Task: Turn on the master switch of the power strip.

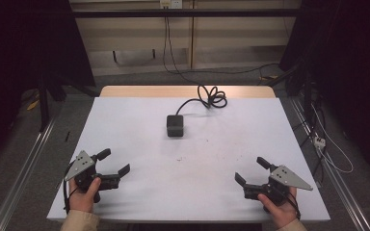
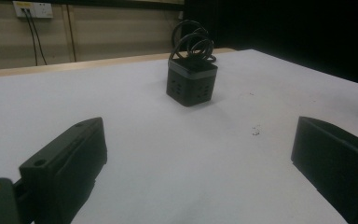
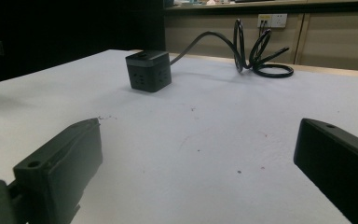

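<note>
Both my grippers, left and right, spread wide, empty, near edge; socket cube mid-table, well apart.

The high view looks forward and down over the table. Both gripper views sit low near its surface, facing the cube power socket from opposite front corners.

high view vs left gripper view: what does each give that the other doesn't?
High view alone: both hands, the left gripper and right gripper, each with jaws spread, at the near corners of the white table, plus the floor cabling around it. Left gripper view alone: the socket holes on the side faces of the black power cube and a wall outlet behind. Shared: the cube, its coiled cable, the white tabletop.
</note>
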Action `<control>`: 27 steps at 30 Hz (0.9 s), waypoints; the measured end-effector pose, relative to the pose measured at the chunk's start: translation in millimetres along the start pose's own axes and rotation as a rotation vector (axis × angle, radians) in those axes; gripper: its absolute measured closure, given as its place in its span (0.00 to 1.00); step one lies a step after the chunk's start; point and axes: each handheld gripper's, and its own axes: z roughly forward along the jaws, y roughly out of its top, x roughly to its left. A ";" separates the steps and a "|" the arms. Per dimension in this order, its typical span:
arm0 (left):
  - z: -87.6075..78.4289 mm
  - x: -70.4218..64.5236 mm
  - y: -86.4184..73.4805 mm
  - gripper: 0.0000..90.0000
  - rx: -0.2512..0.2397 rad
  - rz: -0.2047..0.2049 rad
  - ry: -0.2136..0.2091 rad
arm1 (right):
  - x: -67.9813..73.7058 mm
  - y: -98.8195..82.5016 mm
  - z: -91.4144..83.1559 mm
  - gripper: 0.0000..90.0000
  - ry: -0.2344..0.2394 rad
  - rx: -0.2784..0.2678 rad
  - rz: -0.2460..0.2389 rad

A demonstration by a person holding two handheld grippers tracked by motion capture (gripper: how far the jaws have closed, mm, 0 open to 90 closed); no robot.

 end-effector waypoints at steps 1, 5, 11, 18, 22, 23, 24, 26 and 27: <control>0.5 0.0 -0.1 0.03 0.000 -0.005 0.001 | 0.2 -0.2 0.4 0.01 0.004 0.004 0.003; 1.9 0.4 0.6 0.03 -0.003 -0.008 -0.003 | 0.6 -0.3 0.1 0.01 0.007 0.006 0.002; 6.5 -0.3 3.7 0.03 -0.014 -0.012 -0.013 | -0.5 -0.6 -1.4 0.01 0.004 0.007 0.003; 15.7 -0.5 9.7 0.03 -0.020 -0.020 -0.015 | -1.7 -1.1 -3.8 0.01 0.000 0.005 0.007; 21.5 -1.3 13.4 0.03 -0.027 -0.020 -0.020 | -2.3 -1.0 -5.0 0.01 -0.001 0.005 0.010; 24.6 -1.7 15.3 0.03 -0.030 -0.026 -0.023 | -2.4 -1.1 -5.2 0.01 -0.001 0.006 0.011; 24.6 -1.7 15.3 0.03 -0.030 -0.026 -0.023 | -2.5 -1.2 -5.3 0.01 -0.001 0.007 0.011; 27.3 -1.3 16.9 0.03 -0.035 -0.029 -0.027 | -2.4 -1.4 -5.7 0.01 -0.002 0.007 0.012; 28.9 -0.9 17.6 0.03 -0.034 -0.032 -0.029 | -2.5 -1.4 -5.9 0.02 -0.002 0.008 0.012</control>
